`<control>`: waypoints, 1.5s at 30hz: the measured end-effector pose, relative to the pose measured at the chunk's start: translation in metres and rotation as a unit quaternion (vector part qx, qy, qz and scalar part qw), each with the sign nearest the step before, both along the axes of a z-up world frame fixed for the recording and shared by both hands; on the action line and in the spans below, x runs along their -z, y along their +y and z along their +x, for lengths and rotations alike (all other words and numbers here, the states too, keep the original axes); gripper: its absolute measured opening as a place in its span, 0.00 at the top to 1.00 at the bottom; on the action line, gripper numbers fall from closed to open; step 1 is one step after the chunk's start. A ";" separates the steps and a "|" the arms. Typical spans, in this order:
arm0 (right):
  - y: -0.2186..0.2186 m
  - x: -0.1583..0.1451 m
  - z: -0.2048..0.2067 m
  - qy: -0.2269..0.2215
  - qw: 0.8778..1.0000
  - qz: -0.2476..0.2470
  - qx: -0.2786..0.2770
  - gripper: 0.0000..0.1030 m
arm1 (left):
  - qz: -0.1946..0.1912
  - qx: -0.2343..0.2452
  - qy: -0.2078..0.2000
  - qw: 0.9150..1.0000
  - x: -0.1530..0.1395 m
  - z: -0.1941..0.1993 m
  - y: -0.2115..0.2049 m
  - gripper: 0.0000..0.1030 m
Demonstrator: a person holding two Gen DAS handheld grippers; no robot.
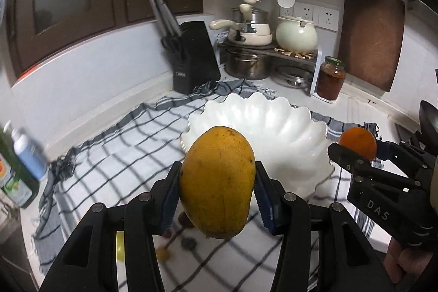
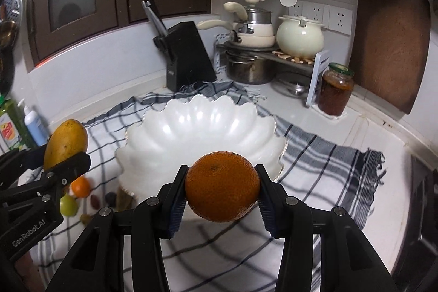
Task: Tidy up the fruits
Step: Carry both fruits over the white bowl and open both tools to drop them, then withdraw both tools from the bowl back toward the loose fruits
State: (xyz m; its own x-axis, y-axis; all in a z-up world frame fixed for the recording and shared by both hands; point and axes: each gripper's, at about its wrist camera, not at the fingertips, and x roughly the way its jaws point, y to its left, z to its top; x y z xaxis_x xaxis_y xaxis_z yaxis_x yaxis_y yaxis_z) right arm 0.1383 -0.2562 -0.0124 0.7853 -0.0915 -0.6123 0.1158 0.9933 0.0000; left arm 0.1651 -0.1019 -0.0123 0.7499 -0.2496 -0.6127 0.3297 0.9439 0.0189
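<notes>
My left gripper point(image 1: 217, 182) is shut on a yellow mango point(image 1: 217, 181) and holds it upright above the checked cloth, just in front of the white scalloped bowl point(image 1: 287, 125). My right gripper point(image 2: 222, 189) is shut on an orange point(image 2: 222, 185), held above the near rim of the bowl point(image 2: 191, 125), which has nothing in it. The right gripper with its orange point(image 1: 358, 142) shows at the right in the left wrist view. The left gripper with its mango point(image 2: 65, 142) shows at the left in the right wrist view. Small fruits point(image 2: 80, 186) lie on the cloth left of the bowl.
A checked cloth point(image 2: 314, 152) covers the counter. Behind the bowl stand a black knife block point(image 2: 189, 56), stacked pots on a rack point(image 2: 251, 45), a cream pot point(image 2: 299, 37), a jar point(image 2: 335, 89) and a wooden cutting board point(image 2: 388, 43). Bottles point(image 2: 32, 125) stand at the left.
</notes>
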 end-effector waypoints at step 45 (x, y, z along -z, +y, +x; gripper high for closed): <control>0.009 0.003 0.029 -0.015 0.999 -0.016 0.034 0.08 | 0.032 -0.060 0.021 0.997 0.021 0.037 0.018 0.04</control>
State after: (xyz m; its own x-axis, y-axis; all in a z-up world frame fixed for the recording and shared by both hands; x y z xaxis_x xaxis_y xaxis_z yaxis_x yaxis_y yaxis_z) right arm 0.1668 -0.2467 -0.0154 0.7947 -0.1641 -0.5844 0.1830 0.9827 -0.0272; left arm 0.2022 -0.0840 -0.0330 0.7457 -0.1195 -0.6555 0.2162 0.9740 0.0684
